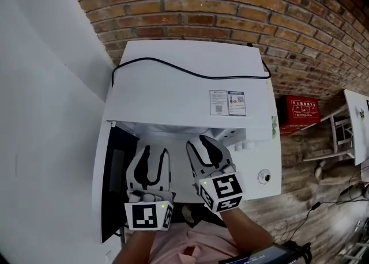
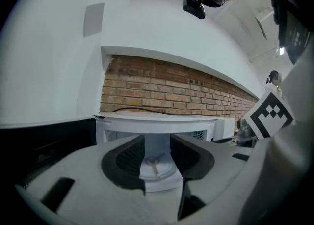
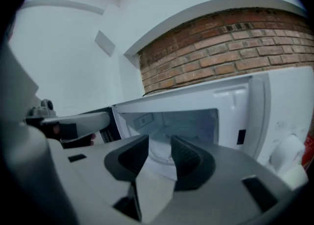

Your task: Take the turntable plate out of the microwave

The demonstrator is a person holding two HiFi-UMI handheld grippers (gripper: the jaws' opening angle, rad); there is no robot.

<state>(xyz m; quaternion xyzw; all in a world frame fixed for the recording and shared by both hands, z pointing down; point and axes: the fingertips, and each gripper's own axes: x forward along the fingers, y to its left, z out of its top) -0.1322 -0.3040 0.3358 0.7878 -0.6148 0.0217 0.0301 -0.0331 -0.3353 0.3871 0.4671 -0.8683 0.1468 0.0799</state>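
1. Brickwork point(image 1: 230, 3) is seen behind a white microwave point(image 1: 173, 93), with a plain white wall point(image 1: 46, 84) at its left and a wooden floor point(image 1: 305, 199) at its right.
2. The left claw point(image 1: 155, 152) is held level just before the open cavity. Its jaws are set apart, with nothing gripped between them.
3. The right claw point(image 1: 200, 143) is held just beside it and tipped slightly down toward the cavity. Its jaws are likewise parted and empty.
4. The turntable plate point(image 2: 156, 166) is seen lying on the cavity floor inside the microwave. It is framed between the left claw's jaws but touched by neither claw.
5. The microwave door point(image 1: 115, 176) is swung open to the left, close beside the left claw.
6. A black cable point(image 1: 190, 72) is draped across the microwave's top, and two stickers point(image 1: 227, 102) are fixed near its front edge.
7. A red box point(image 1: 298, 113) is set on the floor by the brickwork, well apart from both claws.
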